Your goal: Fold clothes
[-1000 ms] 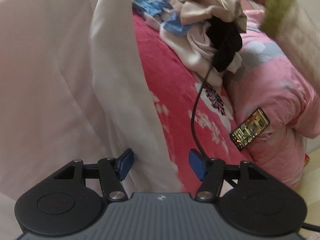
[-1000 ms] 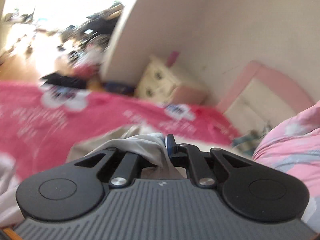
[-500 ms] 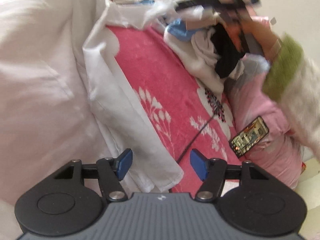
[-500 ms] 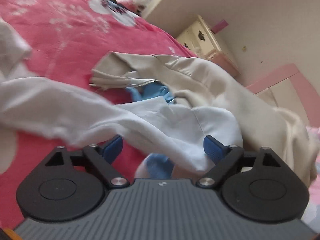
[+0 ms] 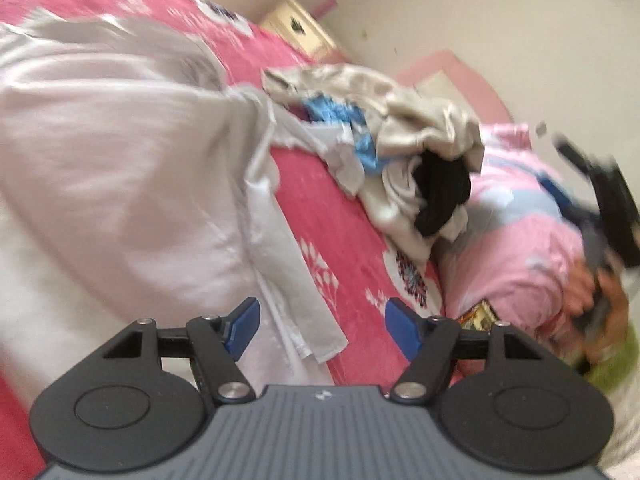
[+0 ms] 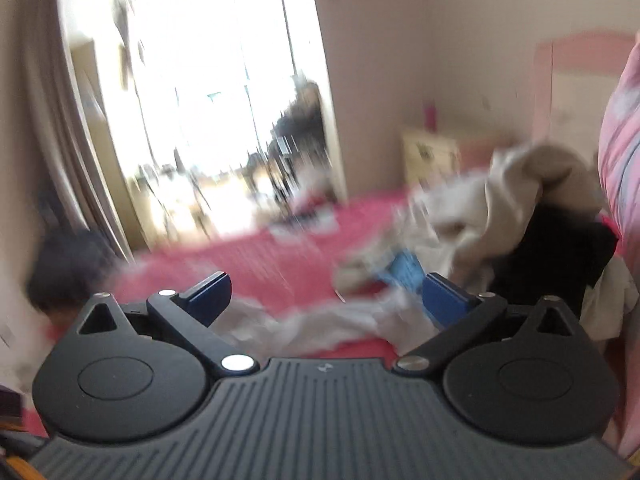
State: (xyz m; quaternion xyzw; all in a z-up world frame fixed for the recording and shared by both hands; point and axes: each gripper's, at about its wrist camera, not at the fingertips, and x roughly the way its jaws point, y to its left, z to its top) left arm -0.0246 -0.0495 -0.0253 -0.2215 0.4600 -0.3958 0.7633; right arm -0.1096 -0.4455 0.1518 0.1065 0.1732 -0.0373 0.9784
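Note:
A white shirt (image 5: 120, 168) lies spread over the red bedspread (image 5: 332, 208), and one sleeve (image 5: 288, 272) runs down its right side. My left gripper (image 5: 322, 320) hovers over the sleeve's end, its jaws opening, the pads clear of the cloth. My right gripper (image 6: 328, 296) has its jaws opening wide above a white shirt part (image 6: 320, 324), gripping nothing. A heap of clothes (image 5: 408, 140), beige, blue and black, sits beyond. In the left wrist view the right gripper (image 5: 616, 208) is a dark blur, held by a hand (image 5: 596, 300).
A pink quilt (image 5: 520, 248) is bunched right of the heap, with a lit phone (image 5: 476, 314) at its foot. A cream bedside cabinet (image 5: 300, 28) and pink headboard (image 5: 452, 76) stand against the wall. A bright window (image 6: 208, 100) lies beyond the bed.
My right gripper let go of the pale cloth, opened wide and swung away to the right. My left gripper pulled back and rose, its jaws a little wider, leaving the sleeve lying flat.

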